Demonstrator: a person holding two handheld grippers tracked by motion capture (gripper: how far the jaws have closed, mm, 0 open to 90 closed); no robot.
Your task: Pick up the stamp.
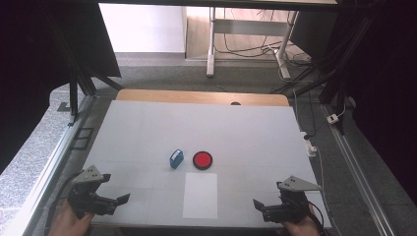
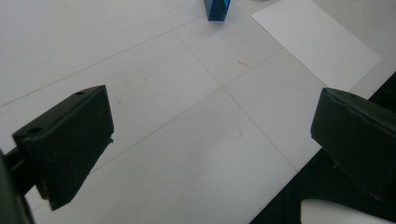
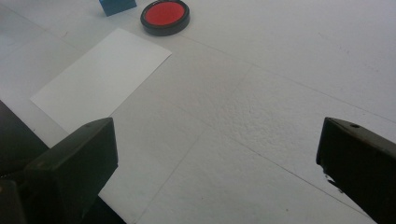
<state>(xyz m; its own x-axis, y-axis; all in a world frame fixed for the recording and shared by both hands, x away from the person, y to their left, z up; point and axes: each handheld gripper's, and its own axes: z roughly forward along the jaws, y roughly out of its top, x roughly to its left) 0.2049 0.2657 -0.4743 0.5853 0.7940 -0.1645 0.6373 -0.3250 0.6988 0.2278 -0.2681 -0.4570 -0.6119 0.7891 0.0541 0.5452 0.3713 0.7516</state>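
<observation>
A small blue block (image 1: 176, 159) stands near the middle of the white table (image 1: 147, 128), with a round black-rimmed red pad (image 1: 202, 160) just to its right. In front of them lies a white paper sheet (image 1: 200, 195). My left gripper (image 1: 123, 200) rests at the front left edge, open and holding nothing. My right gripper (image 1: 256, 203) sits at the front right edge, also open and holding nothing. In the left gripper view the blue block (image 2: 217, 9) and the sheet (image 2: 315, 39) lie ahead. In the right gripper view the red pad (image 3: 165, 17), the block (image 3: 116, 6) and the sheet (image 3: 100, 79) lie ahead.
A wooden strip (image 1: 201, 97) borders the table's far edge. Cables and a power strip (image 1: 311, 146) lie on the floor to the right. Metal rails (image 1: 54, 157) run along the left side. Desk legs (image 1: 211, 44) stand beyond the table.
</observation>
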